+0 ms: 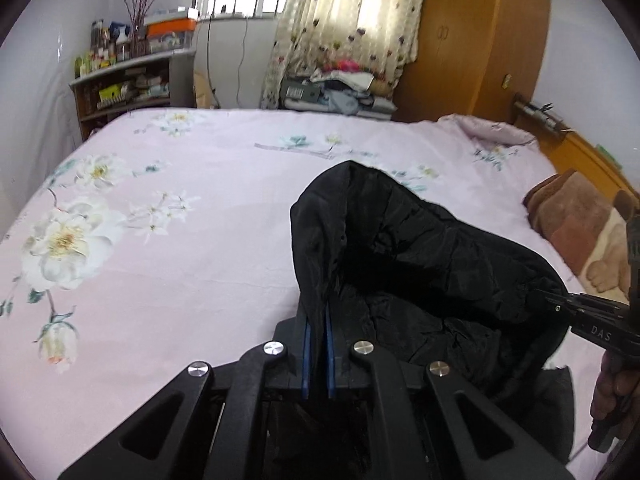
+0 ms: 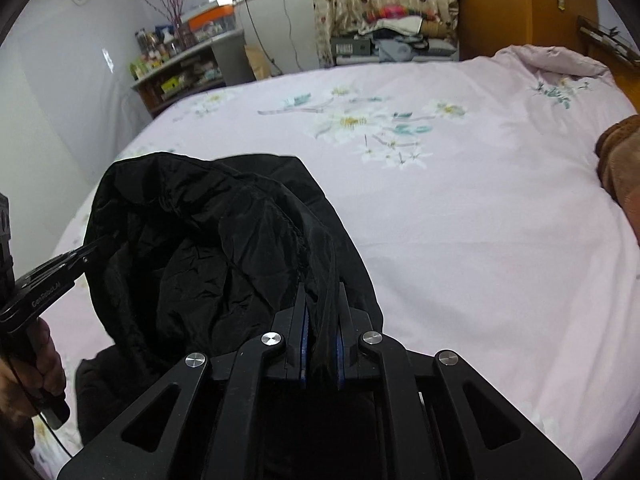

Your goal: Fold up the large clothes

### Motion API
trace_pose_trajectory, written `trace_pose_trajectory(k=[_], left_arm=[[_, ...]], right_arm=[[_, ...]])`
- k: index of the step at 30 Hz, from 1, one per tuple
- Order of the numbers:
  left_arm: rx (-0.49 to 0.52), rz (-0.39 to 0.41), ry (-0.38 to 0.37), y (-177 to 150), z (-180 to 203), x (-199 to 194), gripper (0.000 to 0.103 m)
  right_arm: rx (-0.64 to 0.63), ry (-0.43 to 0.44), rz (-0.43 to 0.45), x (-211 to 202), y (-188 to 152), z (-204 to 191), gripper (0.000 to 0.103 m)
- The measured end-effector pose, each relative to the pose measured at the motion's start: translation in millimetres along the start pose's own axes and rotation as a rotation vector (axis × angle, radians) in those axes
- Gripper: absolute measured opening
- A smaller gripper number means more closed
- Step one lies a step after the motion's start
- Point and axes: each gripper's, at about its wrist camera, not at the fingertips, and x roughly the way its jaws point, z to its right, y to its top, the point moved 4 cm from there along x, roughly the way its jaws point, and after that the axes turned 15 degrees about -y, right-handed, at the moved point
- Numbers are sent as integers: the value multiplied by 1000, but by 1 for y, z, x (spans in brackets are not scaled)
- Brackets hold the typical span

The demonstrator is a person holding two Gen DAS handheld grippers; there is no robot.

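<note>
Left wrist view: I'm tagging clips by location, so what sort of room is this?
Very likely a home bedroom: a bed under a pink floral sheet, a wooden wardrobe, and a curtained window.

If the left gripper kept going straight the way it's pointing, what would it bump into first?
The left gripper already has its jaws shut on the black jacket, so that bunched cloth comes first. Past it lies the pink flowered bedspread, then probably the curtain far behind; depth is hard to judge.

Your black jacket [image 1: 420, 264] hides both tools' tips and drops out of view below, and the shelf [image 1: 128, 80] clutter is too small to identify.
</note>
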Motion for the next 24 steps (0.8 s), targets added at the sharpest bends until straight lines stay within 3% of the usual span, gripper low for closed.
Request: trace_pose_trajectory(k=[8, 13, 18, 24], left_arm=[[12, 75, -65, -39, 28, -87, 6], [5, 90, -84, -78, 38, -125, 6], [-3, 68, -83, -127, 44, -146, 6], [-38, -20, -57, -183, 40, -146, 7]], right_arm=[[37, 29, 83, -86, -44, 14, 9], [28, 46, 89, -115, -85, 19, 9], [26, 54, 67, -127, -131, 23, 9], [55, 77, -11, -119, -186, 28, 9]])
